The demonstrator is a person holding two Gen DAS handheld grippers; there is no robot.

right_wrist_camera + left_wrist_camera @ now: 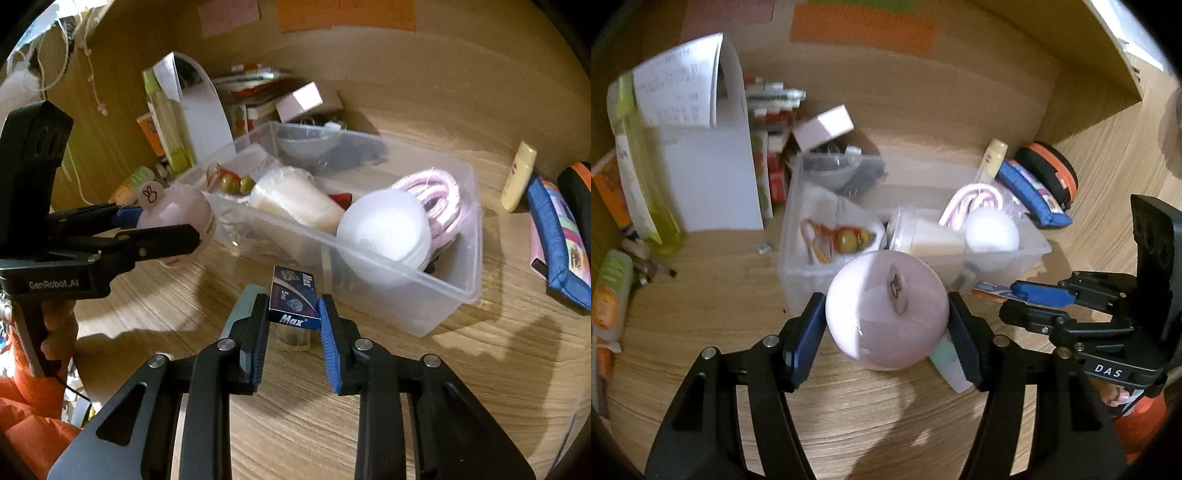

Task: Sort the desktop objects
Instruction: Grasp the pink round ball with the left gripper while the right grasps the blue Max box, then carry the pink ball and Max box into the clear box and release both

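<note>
My left gripper point(886, 314) is shut on a round pale pink ball-shaped gadget point(886, 310) and holds it above the desk, just in front of the clear plastic bin point(798, 291). It also shows in the right wrist view point(173, 214) at the bin's left end. My right gripper point(293, 310) is shut on a small dark blue "Max" box point(293, 299), held low in front of the bin point(406, 295). The bin holds a white dome lamp point(384, 229), a pink coiled cable point(439, 192), a white cup point(295, 199) and a bead charm point(849, 238).
Books, a white paper bag point(713, 173) and a yellow-green bottle point(646, 177) stand at the back left. A blue pouch point(1030, 192), an orange-black case point(1049, 170) and a cream tube point(519, 177) lie right of the bin. A snack packet point(609, 299) lies far left.
</note>
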